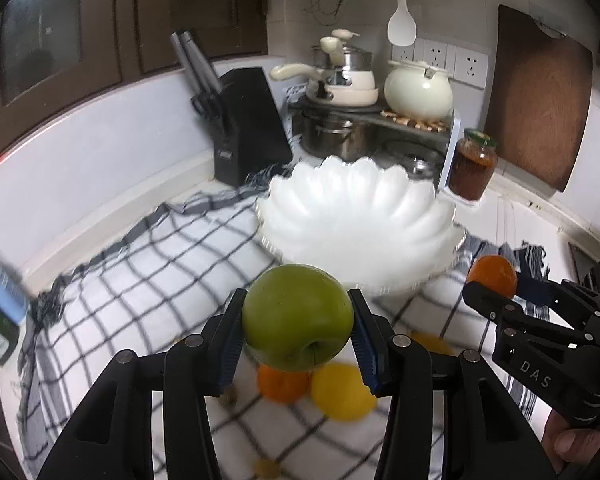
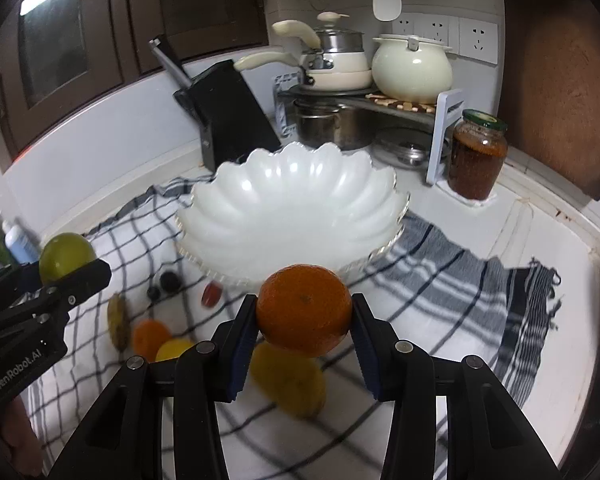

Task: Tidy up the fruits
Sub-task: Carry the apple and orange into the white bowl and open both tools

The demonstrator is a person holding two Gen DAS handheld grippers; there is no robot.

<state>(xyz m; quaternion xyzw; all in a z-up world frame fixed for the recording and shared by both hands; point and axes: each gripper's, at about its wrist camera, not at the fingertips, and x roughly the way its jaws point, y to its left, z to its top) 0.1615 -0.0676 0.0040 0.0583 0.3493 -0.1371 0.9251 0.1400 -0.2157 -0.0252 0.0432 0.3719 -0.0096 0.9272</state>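
Note:
My left gripper (image 1: 298,320) is shut on a green apple (image 1: 298,316), held above the checked cloth just short of the white scalloped bowl (image 1: 356,216). My right gripper (image 2: 304,314) is shut on an orange (image 2: 304,310), also in the air in front of the bowl (image 2: 288,216). The left wrist view shows the right gripper (image 1: 488,284) with its orange (image 1: 494,274) at the right. In the right wrist view the left gripper (image 2: 76,268) with the apple (image 2: 66,256) is at the left. Beneath lie an orange (image 1: 282,384) and a lemon (image 1: 342,392).
More fruit lies on the checked cloth (image 2: 440,280): a lemon (image 2: 288,380), an orange (image 2: 150,338), a brownish piece (image 2: 118,322), small dark and red ones (image 2: 170,280). Behind the bowl stand a black knife block (image 2: 228,112), pots on a rack (image 2: 412,68) and a sauce jar (image 2: 478,152).

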